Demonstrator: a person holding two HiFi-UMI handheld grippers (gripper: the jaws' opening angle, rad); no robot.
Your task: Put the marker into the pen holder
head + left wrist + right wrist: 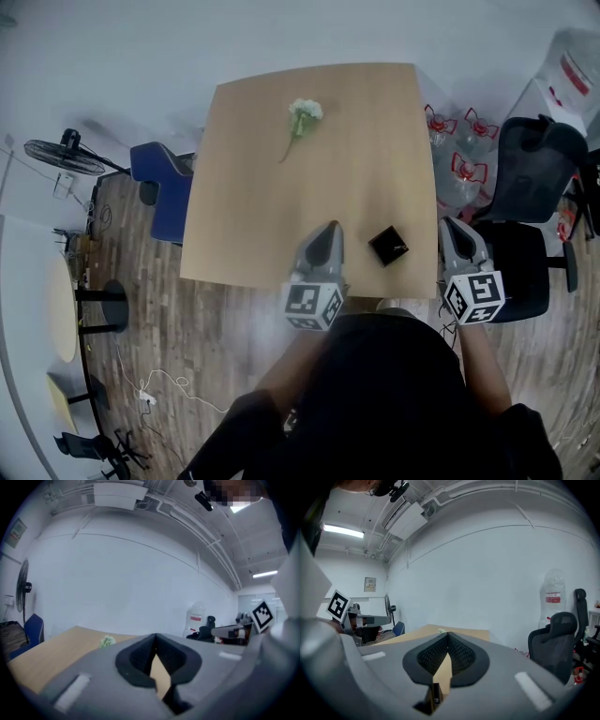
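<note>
A small black square pen holder (388, 246) stands near the front edge of the tan table (253, 206); in the right gripper view a sliver of the holder (436, 693) shows below the closed jaws. I see no marker in any view. My left gripper (325, 232) hovers over the table's front edge, left of the holder, shut with nothing in it (155, 637). My right gripper (457, 228) hangs just off the table's right front corner, also shut and empty (448, 636). Both point across the table toward the far wall.
A white flower (302, 117) with a green stem lies at the far middle of the table, also seen as flower (107, 641). A black office chair (530, 187) and water bottles (459, 159) stand right; a blue chair (164, 187) and a fan (61, 155) left.
</note>
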